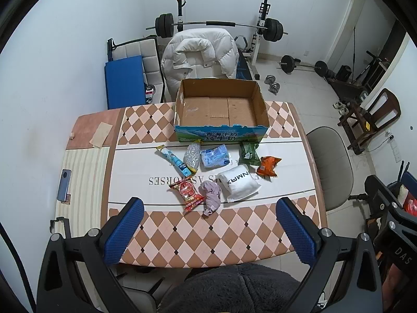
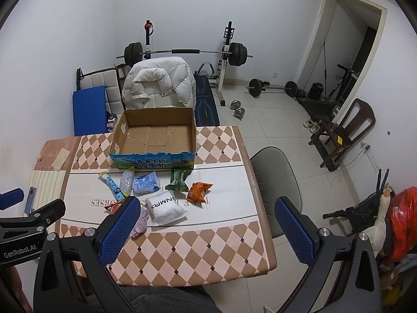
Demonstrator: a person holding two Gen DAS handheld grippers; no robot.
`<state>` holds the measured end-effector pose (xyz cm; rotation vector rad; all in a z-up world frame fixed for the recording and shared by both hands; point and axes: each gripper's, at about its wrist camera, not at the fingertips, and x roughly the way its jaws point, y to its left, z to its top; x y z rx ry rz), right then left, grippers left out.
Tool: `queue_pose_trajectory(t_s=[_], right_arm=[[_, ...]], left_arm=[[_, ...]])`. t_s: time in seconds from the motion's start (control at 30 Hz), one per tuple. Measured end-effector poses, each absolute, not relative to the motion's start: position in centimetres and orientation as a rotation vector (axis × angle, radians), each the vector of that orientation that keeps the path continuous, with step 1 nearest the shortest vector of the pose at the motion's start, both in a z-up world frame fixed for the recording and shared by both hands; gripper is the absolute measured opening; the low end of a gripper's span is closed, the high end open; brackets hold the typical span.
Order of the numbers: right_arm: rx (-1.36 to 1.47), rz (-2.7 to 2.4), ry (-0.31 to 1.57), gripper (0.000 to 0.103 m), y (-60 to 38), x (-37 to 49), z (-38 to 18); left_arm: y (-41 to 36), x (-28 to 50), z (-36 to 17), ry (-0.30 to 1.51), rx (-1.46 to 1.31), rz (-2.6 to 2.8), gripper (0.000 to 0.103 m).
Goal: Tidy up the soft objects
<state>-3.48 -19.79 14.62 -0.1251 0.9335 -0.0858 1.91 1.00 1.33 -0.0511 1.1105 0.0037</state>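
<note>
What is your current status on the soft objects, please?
Left gripper and right gripper open, empty. Cardboard box empty; soft packets loose on table. Nothing in the way.

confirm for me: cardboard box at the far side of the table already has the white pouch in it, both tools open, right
Not quite. The cardboard box holds nothing; the left wrist view shows its bare floor. The white pouch lies on the table in front of it. Both the left tool and the right tool are open.

Checkered table (image 1: 234, 237): cardboard box (image 1: 221, 109), snack packets (image 1: 188, 193), phone (image 1: 64, 185)
</note>
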Motion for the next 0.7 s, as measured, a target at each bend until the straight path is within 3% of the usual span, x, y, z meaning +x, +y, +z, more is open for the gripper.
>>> queue_pose_trajectory(t_s=[0.7], right_arm=[[-0.115,-0.074,0.918,0.103,-20.3,-2.3,15.0]], left_arm=[[0.7,2.6,2.2,1.092,-0.059,0.009,0.103]])
